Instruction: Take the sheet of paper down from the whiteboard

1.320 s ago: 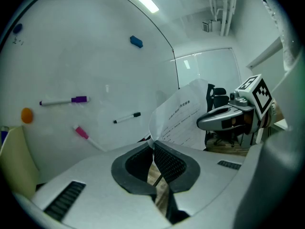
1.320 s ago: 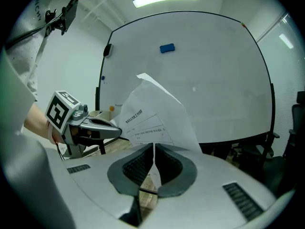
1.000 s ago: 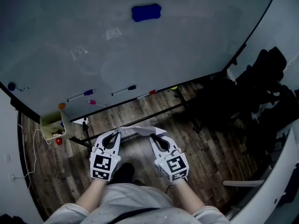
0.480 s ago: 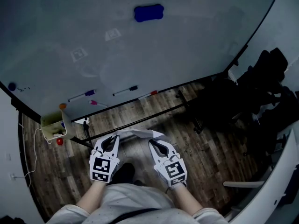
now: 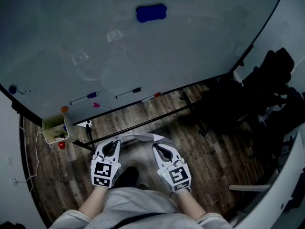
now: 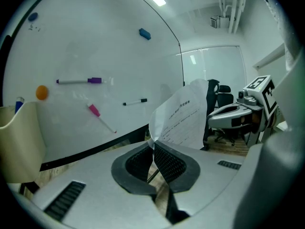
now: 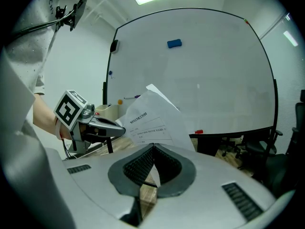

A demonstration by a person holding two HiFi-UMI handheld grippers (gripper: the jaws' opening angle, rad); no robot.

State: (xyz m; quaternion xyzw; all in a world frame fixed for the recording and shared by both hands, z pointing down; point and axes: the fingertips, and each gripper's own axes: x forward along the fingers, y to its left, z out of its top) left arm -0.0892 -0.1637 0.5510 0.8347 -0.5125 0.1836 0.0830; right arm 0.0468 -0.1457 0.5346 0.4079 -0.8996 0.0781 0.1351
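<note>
Paper (image 5: 141, 137) is clear of the whiteboard (image 5: 190, 51), held low over the wooden floor (image 5: 143, 116) between the two grippers. Left gripper (image 5: 117, 140) has its jaws closed tight on the sheet's left edge, and right gripper (image 5: 155, 146) is clamped on the right edge. Only a blue eraser (image 5: 151, 13) sits high on the whiteboard.

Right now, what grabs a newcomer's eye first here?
The sheet of paper, already off the whiteboard, hangs between the left claw and the right claw, both shut on its edges, low in the head view. Next comes the blue eraser, stuck high on the board.
</note>
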